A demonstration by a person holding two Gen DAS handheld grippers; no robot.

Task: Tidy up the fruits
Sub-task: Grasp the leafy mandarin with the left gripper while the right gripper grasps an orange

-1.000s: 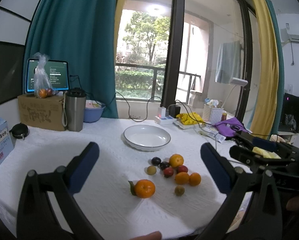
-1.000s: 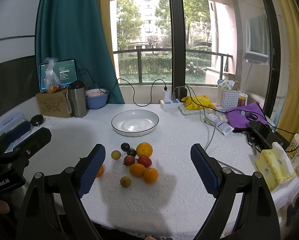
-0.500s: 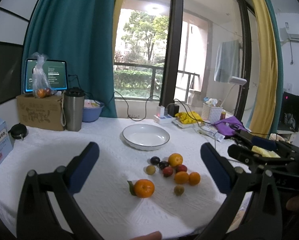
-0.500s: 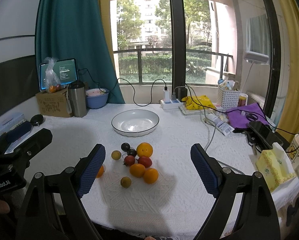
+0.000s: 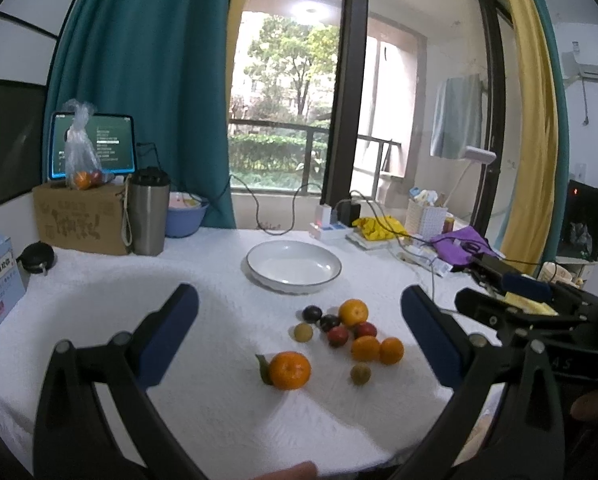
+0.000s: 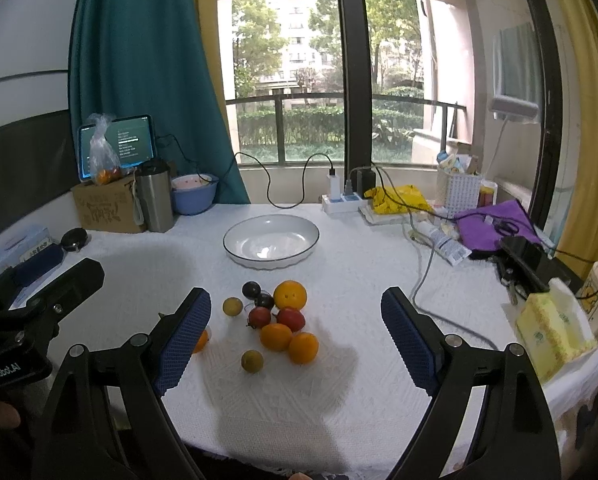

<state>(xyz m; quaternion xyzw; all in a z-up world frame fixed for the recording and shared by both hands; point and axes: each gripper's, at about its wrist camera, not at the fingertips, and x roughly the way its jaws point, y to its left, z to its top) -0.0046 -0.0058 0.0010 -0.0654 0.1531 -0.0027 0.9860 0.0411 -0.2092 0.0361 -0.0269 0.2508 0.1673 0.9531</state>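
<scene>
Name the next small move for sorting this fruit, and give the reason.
Probably lower the left gripper onto the orange with the leaf. Both grippers hang open and empty above the table, the white bowl holds nothing, and all the fruit lies on the cloth. That orange sits apart from the cluster, nearest the left gripper, so the fingers should close on it without nudging neighbours.

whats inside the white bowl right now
Nothing: the white bowl shows only its bare glossy bottom with a light reflection. All the fruit sits on the tablecloth in front of it. Its underside is hidden.
</scene>
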